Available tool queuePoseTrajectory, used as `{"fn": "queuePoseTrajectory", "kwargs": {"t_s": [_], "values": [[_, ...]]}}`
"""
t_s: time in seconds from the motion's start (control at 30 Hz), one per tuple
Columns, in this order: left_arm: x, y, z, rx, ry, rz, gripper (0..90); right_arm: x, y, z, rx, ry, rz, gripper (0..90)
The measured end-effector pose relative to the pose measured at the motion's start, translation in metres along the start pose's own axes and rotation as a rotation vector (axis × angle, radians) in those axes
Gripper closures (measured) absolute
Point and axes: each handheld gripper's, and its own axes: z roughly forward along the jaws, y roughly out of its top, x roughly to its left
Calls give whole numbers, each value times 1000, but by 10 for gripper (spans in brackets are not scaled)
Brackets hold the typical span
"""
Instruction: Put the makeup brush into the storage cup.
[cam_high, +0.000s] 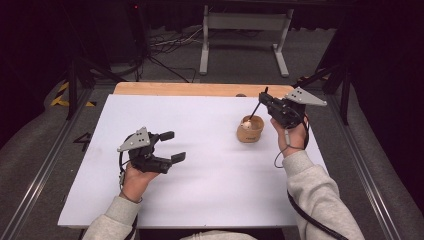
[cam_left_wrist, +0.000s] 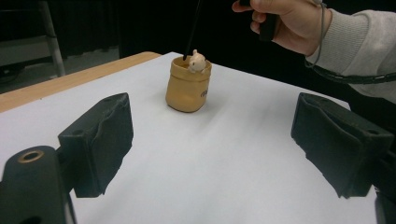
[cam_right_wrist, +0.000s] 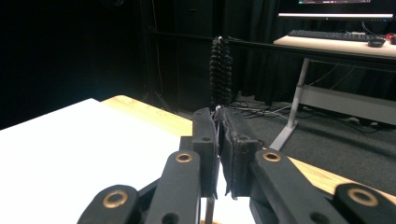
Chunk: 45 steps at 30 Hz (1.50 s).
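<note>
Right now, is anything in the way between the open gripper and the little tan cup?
Nothing visible is. The left gripper is open, and bare white table lies between it and the tan cup. The right gripper holds a thin brush in the cup from above.

The left tool hovers low with jaws spread wide, while the right tool, raised, is clamped tight.

Light grey knit sleeves with ribbed cuffs; black two-jaw claws, grey three-cornered plates, brass-ringed pivot screws, trailing black cables.
</note>
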Motion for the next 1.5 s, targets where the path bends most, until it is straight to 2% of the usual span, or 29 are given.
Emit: {"fn": "queuePoseTrajectory", "kwargs": {"t_s": [0.33, 0.63, 0.83, 1.03, 1.17, 1.33, 1.5], "values": [[0, 0, 0, 1, 2, 1, 137, -5, -14, 8, 28, -5, 28, 852], [0, 0, 0, -1, 3, 1, 136, -4, -21, 12, 47, 2, 26, 850], [0, 0, -1, 0, 4, 1, 137, -5, -23, 13, 53, 3, 36, 815], [1, 0, -1, -2, 6, 0, 136, -6, -22, 12, 48, 3, 47, 692], [1, -1, -1, -4, 6, -3, 136, -8, -21, 11, 51, -1, 59, 466], [1, -1, -1, -2, 6, 0, 136, -12, -23, 11, 69, 20, 88, 299], [2, -1, -2, -2, 6, -2, 136, -16, -27, 11, 106, 32, 74, 223]]}}
